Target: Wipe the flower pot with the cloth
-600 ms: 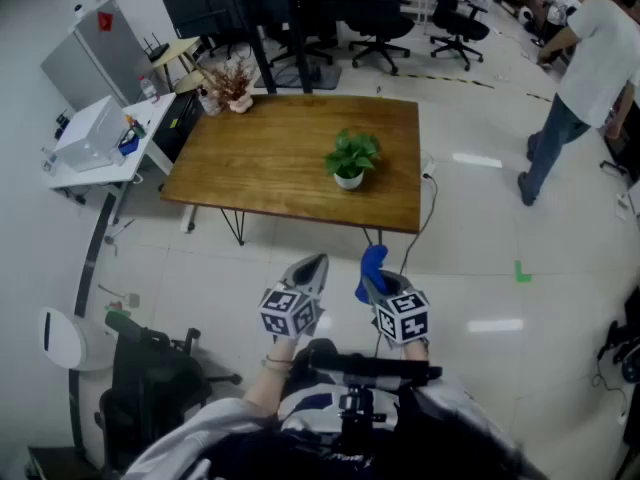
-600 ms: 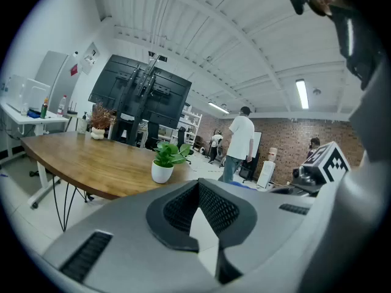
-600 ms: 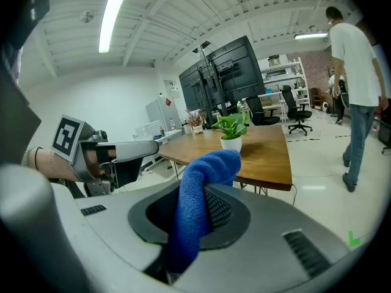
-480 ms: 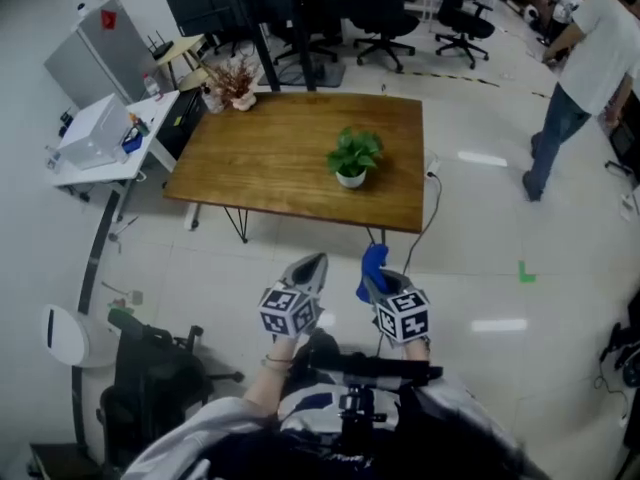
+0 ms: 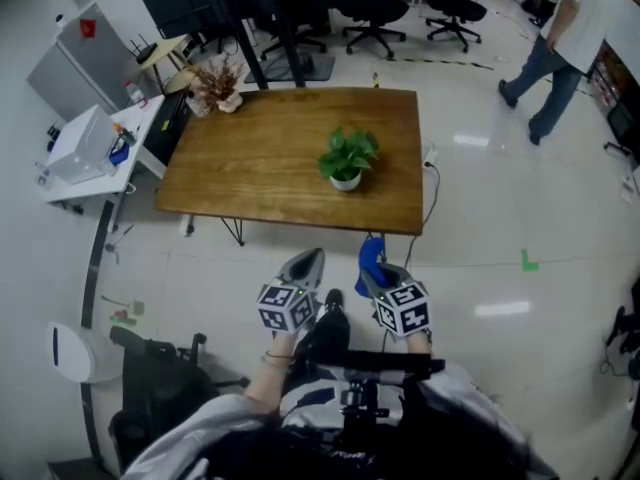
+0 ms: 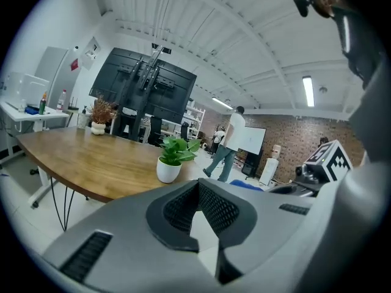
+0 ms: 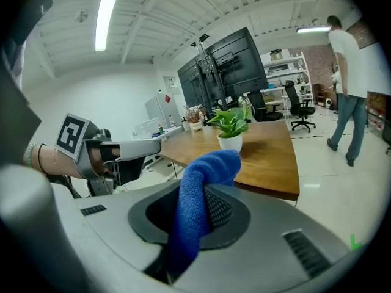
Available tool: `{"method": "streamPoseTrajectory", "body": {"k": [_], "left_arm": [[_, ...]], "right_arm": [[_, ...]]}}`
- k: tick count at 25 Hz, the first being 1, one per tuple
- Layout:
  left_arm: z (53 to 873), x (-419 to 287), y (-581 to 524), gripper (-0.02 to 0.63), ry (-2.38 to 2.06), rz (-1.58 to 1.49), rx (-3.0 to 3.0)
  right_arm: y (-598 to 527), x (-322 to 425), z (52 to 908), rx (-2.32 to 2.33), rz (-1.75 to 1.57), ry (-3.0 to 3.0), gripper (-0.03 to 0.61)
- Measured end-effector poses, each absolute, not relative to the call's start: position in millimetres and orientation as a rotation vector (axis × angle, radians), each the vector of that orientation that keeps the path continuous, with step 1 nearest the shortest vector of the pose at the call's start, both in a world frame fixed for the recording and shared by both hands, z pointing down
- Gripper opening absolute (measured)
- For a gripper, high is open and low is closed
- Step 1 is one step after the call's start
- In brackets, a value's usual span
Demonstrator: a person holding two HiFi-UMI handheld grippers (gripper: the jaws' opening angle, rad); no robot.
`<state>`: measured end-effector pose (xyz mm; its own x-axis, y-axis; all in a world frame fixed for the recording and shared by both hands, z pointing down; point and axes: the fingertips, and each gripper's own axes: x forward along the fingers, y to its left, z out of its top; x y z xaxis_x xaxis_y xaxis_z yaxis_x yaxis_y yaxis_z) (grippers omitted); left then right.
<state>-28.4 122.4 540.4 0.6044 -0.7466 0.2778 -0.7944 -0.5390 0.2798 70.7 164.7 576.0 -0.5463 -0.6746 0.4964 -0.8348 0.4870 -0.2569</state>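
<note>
A white flower pot (image 5: 346,180) with a green plant stands on the right half of a wooden table (image 5: 250,168). Both grippers hover over the floor, well short of the table's near edge. My right gripper (image 5: 372,268) is shut on a blue cloth (image 5: 372,256) that sticks up past its tips. The right gripper view shows the cloth (image 7: 198,206) pinched in the jaws (image 7: 201,194), with the pot (image 7: 230,142) far ahead. My left gripper (image 5: 305,265) holds nothing. In the left gripper view its pads meet at the tips (image 6: 198,188), and the pot (image 6: 168,170) lies beyond.
A vase of dried flowers (image 5: 215,93) sits on the table's far left corner. A white side desk (image 5: 85,148) stands to the left and office chairs (image 5: 375,18) behind. A person (image 5: 560,58) walks at the far right. A cable (image 5: 432,198) hangs off the table's right edge.
The person in the background has walked further away towards the upper right. The table has shifted slightly in the view. Both grippers keep the same pose, the cloth still held.
</note>
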Motion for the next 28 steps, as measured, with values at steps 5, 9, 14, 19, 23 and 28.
{"method": "streamPoseTrajectory", "body": {"k": [5,9,14,19,23,28], "left_arm": [[545.4,-28.0,71.0,0.006,-1.183,0.192,2.474],[547.6,-39.1,24.7,0.006,-1.154,0.208,2.482],[555.9,-49.1,-30.0,0.006,-1.102,0.224,2.477],[568.2,-47.4,-76.4,0.006,-1.011,0.243,2.488],[572.2,-42.7,-103.1,0.006,-0.948,0.239,2.498],[580.9,-34.2,-113.0,0.006,-0.883,0.246,2.487]], "right_arm": [[119.4,73.7,576.9,1.327,0.687,-2.37,0.071],[80.6,64.4,580.6,1.355,0.71,-2.336,0.071],[32.8,60.1,589.2,1.396,0.726,-2.27,0.071],[-12.5,72.3,592.1,1.486,0.7,-2.174,0.071],[-40.4,79.5,589.6,1.537,0.65,-2.123,0.071],[-58.0,84.1,593.0,1.539,0.642,-2.072,0.071]]}}
